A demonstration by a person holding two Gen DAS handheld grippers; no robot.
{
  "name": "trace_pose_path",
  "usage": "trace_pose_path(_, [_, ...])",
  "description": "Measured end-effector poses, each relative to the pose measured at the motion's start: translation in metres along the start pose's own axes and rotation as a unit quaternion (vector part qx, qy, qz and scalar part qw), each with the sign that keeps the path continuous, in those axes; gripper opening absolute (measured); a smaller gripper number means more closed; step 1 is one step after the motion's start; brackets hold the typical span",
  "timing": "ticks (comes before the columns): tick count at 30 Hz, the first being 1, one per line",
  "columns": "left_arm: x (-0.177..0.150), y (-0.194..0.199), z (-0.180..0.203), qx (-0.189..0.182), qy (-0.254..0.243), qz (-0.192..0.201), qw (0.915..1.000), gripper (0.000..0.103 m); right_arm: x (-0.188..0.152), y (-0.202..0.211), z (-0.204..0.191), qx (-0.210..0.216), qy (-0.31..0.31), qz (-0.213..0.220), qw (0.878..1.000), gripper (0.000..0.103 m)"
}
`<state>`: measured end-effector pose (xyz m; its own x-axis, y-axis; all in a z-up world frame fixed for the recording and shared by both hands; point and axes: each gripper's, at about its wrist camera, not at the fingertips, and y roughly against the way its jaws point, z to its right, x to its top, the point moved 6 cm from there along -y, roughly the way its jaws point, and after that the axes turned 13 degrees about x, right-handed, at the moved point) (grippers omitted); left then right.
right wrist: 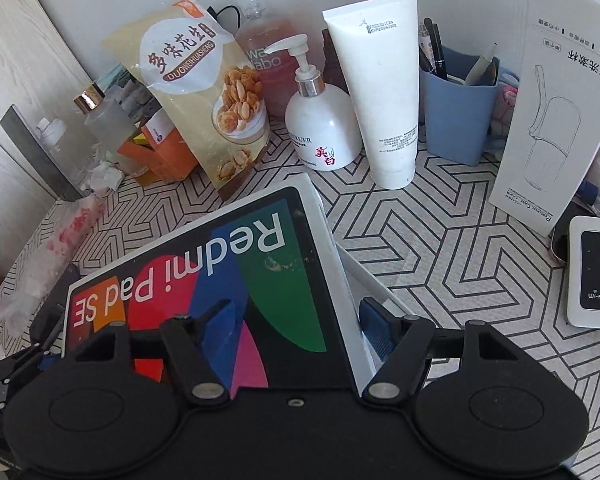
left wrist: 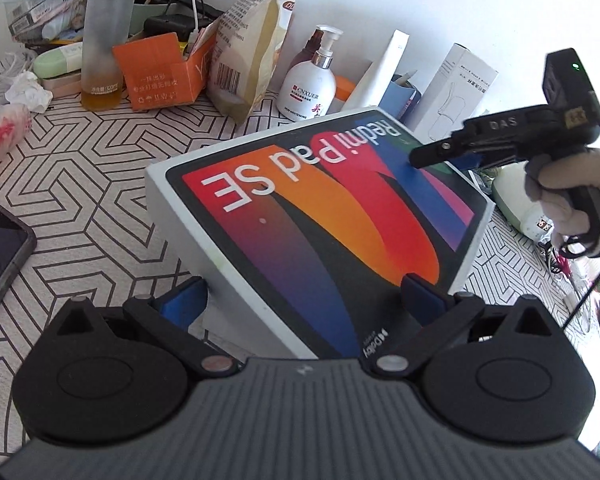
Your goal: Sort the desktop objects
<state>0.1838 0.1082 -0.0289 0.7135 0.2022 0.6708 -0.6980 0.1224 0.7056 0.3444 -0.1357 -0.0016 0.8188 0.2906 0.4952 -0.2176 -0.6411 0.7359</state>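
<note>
Now your Redmi Pad SE box (left wrist: 320, 216) sits tilted on the patterned mat (left wrist: 100, 200) in front of the white pump bottle (left wrist: 310, 84), with your left gripper (left wrist: 300, 300) spread wide astride its near corner and your right gripper (right wrist: 296, 320) parted, straddling its right edge.

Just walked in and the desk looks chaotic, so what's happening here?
A person is sorting a cluttered desk with two tools. Both the left hand-held gripper and the right hand-held gripper are open, their fingers straddling opposite edges of the Redmi Pad SE box. Neither is clamped yet. Bottles and a peanut bag stand behind.
</note>
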Motion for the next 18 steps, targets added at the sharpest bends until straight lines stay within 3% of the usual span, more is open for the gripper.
trace_pose_path(6, [-0.006, 0.012, 0.011, -0.023, -0.014, 0.012, 0.9996, 0.103, 0.012, -0.009, 0.006, -0.017, 0.013, 0.020, 1.000, 0.074])
trace_pose_path(9, [-0.014, 0.013, 0.024, -0.063, -0.027, 0.005, 0.9976, 0.103, 0.010, -0.006, 0.012, -0.058, 0.008, 0.047, 0.997, 0.073])
trace_pose_path(12, [-0.021, 0.014, 0.031, -0.082, -0.030, 0.000, 0.9962, 0.103, 0.001, 0.015, 0.014, -0.126, -0.012, 0.125, 0.984, 0.073])
trace_pose_path(15, [-0.017, 0.026, 0.022, -0.064, -0.027, 0.039, 0.9968, 0.103, -0.019, 0.039, -0.002, -0.092, -0.006, 0.161, 0.983, 0.073])
trace_pose_path(18, [-0.005, 0.037, 0.005, -0.048, -0.018, 0.065, 0.9965, 0.103, -0.048, 0.057, -0.009, -0.061, -0.027, 0.155, 0.986, 0.074])
